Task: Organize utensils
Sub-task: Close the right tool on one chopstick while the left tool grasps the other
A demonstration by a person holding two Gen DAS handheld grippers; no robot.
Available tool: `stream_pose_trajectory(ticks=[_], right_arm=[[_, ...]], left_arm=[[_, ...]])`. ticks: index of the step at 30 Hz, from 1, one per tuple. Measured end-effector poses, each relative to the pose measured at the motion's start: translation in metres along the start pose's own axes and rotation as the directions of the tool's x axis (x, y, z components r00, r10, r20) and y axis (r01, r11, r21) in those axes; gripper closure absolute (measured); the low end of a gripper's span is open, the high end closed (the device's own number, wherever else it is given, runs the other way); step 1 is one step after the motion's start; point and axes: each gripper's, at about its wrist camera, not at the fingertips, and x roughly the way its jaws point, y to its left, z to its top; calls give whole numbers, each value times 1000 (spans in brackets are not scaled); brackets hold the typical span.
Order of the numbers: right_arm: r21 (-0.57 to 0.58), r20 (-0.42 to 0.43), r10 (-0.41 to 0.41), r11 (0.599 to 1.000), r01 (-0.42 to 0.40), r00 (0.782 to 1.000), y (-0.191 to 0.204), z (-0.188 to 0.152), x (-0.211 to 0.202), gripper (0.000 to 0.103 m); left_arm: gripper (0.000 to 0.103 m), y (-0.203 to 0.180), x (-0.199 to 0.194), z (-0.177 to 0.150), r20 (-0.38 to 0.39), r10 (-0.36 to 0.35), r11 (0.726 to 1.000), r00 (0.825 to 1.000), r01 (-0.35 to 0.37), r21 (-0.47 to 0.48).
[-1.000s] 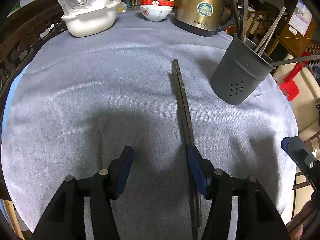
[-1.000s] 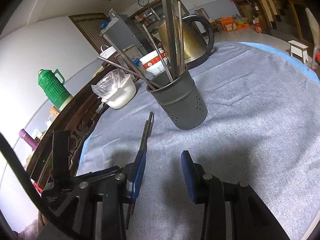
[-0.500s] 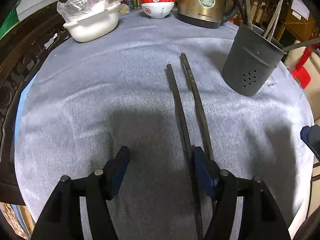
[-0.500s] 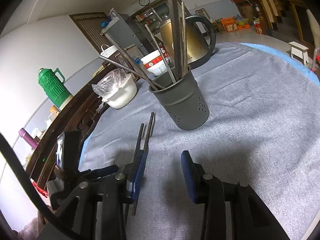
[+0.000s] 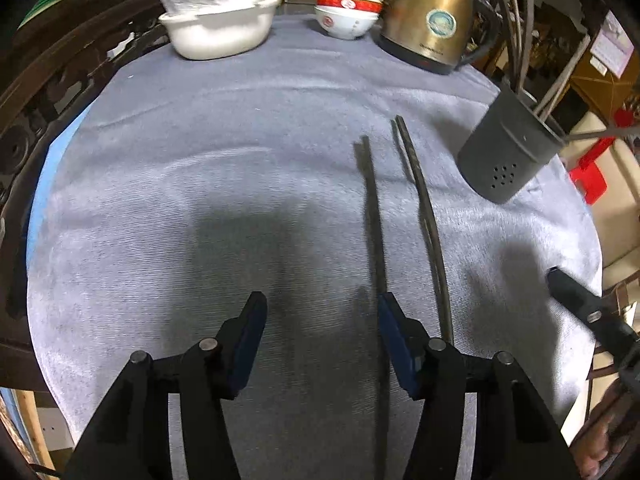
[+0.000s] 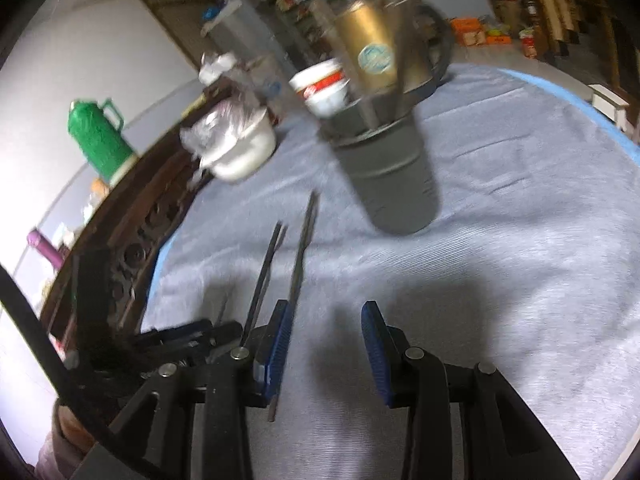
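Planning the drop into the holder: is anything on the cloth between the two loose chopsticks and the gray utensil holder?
Nothing visible. The chopsticks lie side by side on bare cloth, with the utensil holder standing just beyond to their right. Kettle and bowls sit farther back.

Two long dark chopsticks (image 5: 420, 208) lie side by side, slightly apart, on the grey-clothed round tabletop (image 5: 200, 168). To their right stands the dark grey perforated utensil holder (image 5: 508, 156) with utensils in it. Along the far edge, left to right, sit a white plastic-covered pot (image 5: 220, 28), stacked white-and-red bowls (image 5: 346, 14) and a brass-coloured electric kettle (image 5: 430, 22).
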Motion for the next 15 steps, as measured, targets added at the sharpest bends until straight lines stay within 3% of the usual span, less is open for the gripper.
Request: stream_pose_trajectory(ticks=[5, 10, 15], right_arm=[[-102, -119, -41, 994, 28, 992, 33, 0, 38, 76], [-140, -229, -91, 988, 60, 969, 47, -7, 73, 87], [-166, -236, -126, 982, 88, 963, 48, -12, 75, 95]], left_arm=[[45, 18, -11, -4, 19, -5, 999, 1000, 6, -37], [45, 21, -23, -9, 30, -1, 999, 1000, 2, -50], [45, 15, -23, -5, 22, -4, 999, 1000, 5, -48]])
